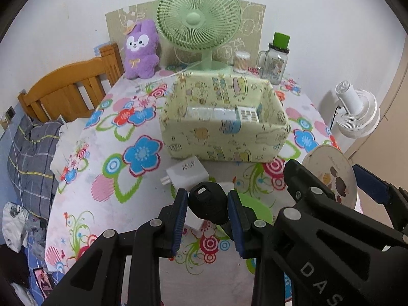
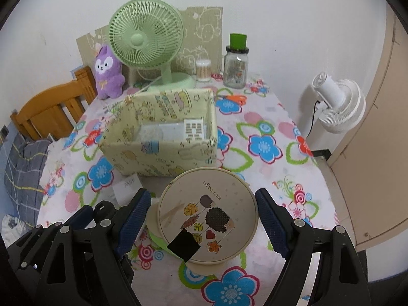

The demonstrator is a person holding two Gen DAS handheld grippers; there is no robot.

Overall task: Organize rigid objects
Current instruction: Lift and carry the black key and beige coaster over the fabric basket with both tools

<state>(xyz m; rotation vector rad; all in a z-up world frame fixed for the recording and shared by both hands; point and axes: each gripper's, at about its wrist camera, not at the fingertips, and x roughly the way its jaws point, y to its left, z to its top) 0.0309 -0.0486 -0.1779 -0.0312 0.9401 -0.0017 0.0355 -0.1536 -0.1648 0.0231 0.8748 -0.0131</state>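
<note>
A yellow patterned fabric box (image 1: 224, 140) (image 2: 163, 158) stands mid-table and holds a clear case and a white calculator-like item (image 1: 246, 114) (image 2: 194, 129). My left gripper (image 1: 207, 204) is shut on a black round object (image 1: 207, 201), held just above the table in front of the box. A white charger (image 1: 185, 172) (image 2: 127, 190) lies by the box's near left corner. My right gripper (image 2: 201, 219) is open around a round beige mirror with a hedgehog print (image 2: 207, 214) (image 1: 329, 176); its pads stand clear of the rim on both sides.
A green desk fan (image 1: 199, 23) (image 2: 146, 40), a purple plush (image 1: 141, 51), a cotton swab jar (image 1: 241, 62) and a glass mug with green lid (image 1: 275, 61) stand along the back wall. Orange scissors (image 2: 236, 98) lie behind the box. A wooden bed frame (image 1: 68, 86) is left, a white floor fan (image 2: 339, 104) right.
</note>
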